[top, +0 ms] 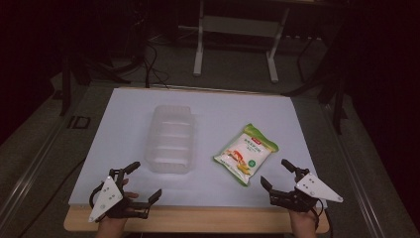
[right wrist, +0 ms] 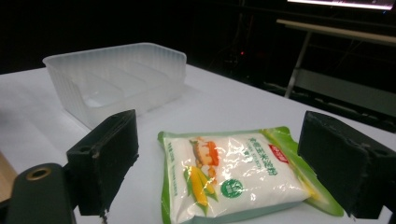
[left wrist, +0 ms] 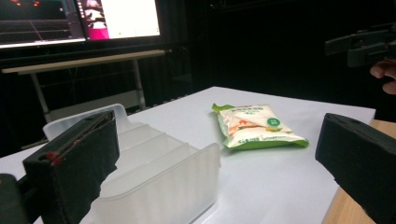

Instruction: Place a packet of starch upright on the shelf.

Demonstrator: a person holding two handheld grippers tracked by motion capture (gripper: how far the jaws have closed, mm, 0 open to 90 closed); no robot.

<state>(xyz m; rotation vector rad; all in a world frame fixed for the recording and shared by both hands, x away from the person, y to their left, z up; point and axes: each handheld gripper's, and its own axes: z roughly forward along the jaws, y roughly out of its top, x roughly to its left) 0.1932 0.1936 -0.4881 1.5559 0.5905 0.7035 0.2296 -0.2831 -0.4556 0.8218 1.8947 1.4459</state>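
Observation:
A clear plastic tray (top: 171, 139) with ribbed bottom sits empty on the white table top (top: 218, 114), left of centre. A white and green food bag (top: 246, 153) printed with corn lies flat to its right. My left gripper (top: 146, 181) is open near the front left edge, just short of the tray (left wrist: 154, 172), with the bag (left wrist: 254, 128) farther off. My right gripper (top: 275, 172) is open at the front right, jaws apart on either side of the bag (right wrist: 233, 175) and a little short of it, the tray (right wrist: 116, 79) beyond.
A wooden strip (top: 198, 218) edges the table front. Behind the table stand a white metal frame (top: 235, 29) and cables on the grey floor. Lit monitors (left wrist: 84, 18) glow in the dark background. The other gripper and a hand (left wrist: 385, 70) appear at the upper right of the left gripper view.

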